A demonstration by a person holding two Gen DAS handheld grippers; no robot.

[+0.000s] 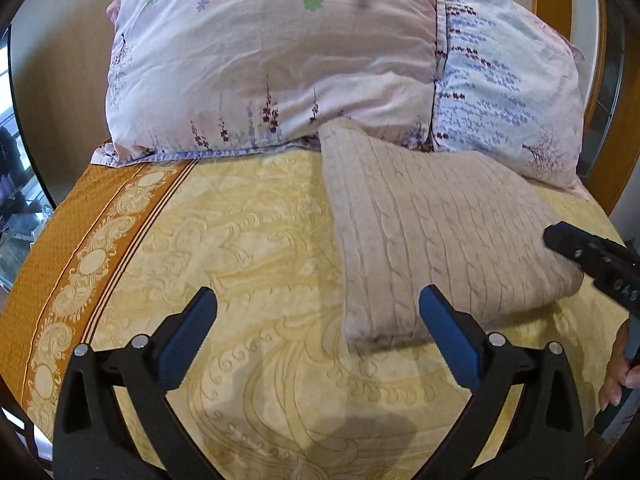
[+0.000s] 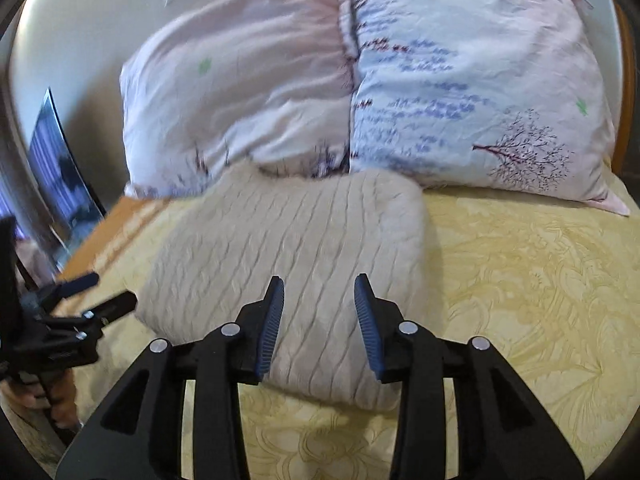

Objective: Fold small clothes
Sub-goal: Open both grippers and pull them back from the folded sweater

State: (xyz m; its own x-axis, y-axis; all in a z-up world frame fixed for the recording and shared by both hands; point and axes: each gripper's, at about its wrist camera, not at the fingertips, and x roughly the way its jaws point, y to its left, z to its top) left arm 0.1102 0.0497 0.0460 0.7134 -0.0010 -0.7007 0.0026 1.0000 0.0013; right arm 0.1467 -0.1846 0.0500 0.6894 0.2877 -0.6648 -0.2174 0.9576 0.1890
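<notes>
With the sweater (image 1: 440,236) already a folded bundle just in front of the pillows (image 1: 276,60), folding looks finished. Left gripper (image 1: 316,340) and right gripper (image 2: 319,324) both gape, holding nothing. Next: grab a fresh garment.

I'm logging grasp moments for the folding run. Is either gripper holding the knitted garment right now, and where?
Nothing is held. The left gripper and right gripper are both open, with the folded beige sweater lying free on the bed.

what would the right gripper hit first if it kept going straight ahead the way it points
Most likely the folded beige knit garment: the open right gripper points straight over it. Past that stand the pillows. Its height above the knit is unclear.
</notes>
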